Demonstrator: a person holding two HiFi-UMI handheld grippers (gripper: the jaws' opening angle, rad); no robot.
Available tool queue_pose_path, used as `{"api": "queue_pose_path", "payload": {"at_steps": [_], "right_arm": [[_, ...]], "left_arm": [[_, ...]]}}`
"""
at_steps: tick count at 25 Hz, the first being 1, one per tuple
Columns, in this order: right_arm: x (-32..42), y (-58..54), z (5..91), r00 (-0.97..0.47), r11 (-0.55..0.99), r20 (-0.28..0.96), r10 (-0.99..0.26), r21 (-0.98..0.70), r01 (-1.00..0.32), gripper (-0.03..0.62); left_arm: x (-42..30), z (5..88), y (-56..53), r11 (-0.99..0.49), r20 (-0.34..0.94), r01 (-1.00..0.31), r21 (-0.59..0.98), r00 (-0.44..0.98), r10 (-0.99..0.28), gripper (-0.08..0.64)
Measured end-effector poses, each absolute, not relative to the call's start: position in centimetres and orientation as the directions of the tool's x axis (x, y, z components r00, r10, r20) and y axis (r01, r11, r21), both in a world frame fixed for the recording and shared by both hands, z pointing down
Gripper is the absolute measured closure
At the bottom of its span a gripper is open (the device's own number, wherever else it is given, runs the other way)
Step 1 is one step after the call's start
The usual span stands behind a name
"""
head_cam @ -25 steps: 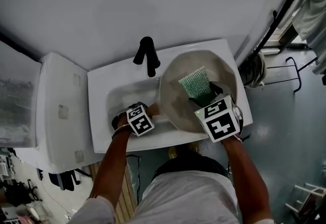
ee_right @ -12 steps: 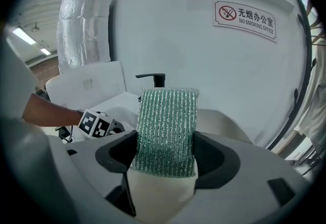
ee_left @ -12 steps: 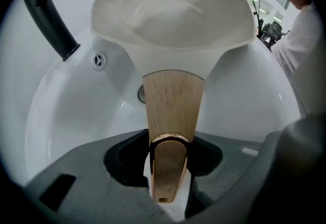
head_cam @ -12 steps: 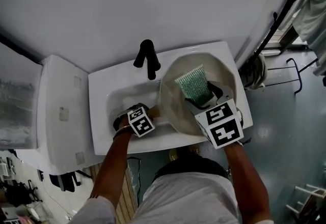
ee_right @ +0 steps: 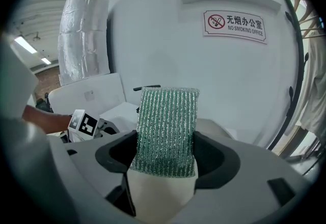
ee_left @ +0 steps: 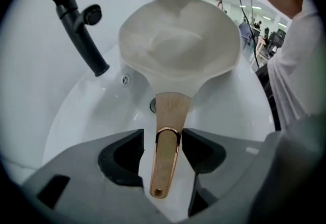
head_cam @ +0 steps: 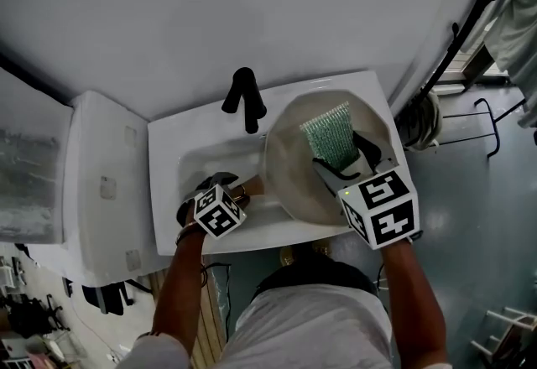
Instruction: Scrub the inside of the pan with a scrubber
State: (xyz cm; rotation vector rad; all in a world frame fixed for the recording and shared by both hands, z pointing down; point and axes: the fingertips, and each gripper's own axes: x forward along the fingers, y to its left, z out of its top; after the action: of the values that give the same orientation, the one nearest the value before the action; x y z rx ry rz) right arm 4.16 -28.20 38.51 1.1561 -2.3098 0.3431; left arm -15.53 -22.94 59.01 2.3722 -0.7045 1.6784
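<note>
Two claws: right claw (ee_right: 165, 149) grips scrubber (ee_right: 167, 116) above pan (ee_left: 178, 50); left claw (ee_left: 162, 149) opening around pan's handle (ee_left: 170, 111).

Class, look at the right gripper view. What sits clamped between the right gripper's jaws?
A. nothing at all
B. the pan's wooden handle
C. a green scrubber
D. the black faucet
C: in the right gripper view, the right gripper has both jaws pressed against the sides of the green scrubber, which stands out from between them.
</note>
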Motion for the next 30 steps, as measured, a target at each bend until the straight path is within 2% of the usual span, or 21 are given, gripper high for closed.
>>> {"api": "queue_pose_path", "payload": {"at_steps": [5,9,15,21,30], "right_arm": [[4.9,-28.4,37.5,-0.507,0.594,0.532,-0.679,-0.009,-0.805,0.25],[5.3,-28.3,36.5,-0.515,0.59,0.506,-0.692,-0.014,-0.807,0.25],[5.3,-27.9,34.3,-0.556,0.601,0.437,-0.707,-0.041,-0.798,0.25],[5.2,-27.2,31.3,-0.617,0.631,0.327,-0.715,-0.076,-0.772,0.25],[4.0,-25.2,26.7,-0.733,0.727,0.128,-0.668,-0.096,-0.679,0.25]], "left_arm": [[-15.1,53.9,-23.7,-0.809,0.829,-0.567,-0.153,0.372,-0.417,0.316],[-14.8,48.5,-24.6,-0.771,0.741,-0.604,-0.201,0.421,-0.523,0.317],[-11.9,36.7,-25.7,-0.715,0.458,-0.657,-0.238,0.574,-0.679,0.322],[-9.1,28.3,-24.8,-0.702,0.141,-0.701,-0.128,0.688,-0.712,0.365],[-6.1,24.0,-23.3,-0.71,-0.04,-0.7,-0.068,0.713,-0.7,0.459]]}}
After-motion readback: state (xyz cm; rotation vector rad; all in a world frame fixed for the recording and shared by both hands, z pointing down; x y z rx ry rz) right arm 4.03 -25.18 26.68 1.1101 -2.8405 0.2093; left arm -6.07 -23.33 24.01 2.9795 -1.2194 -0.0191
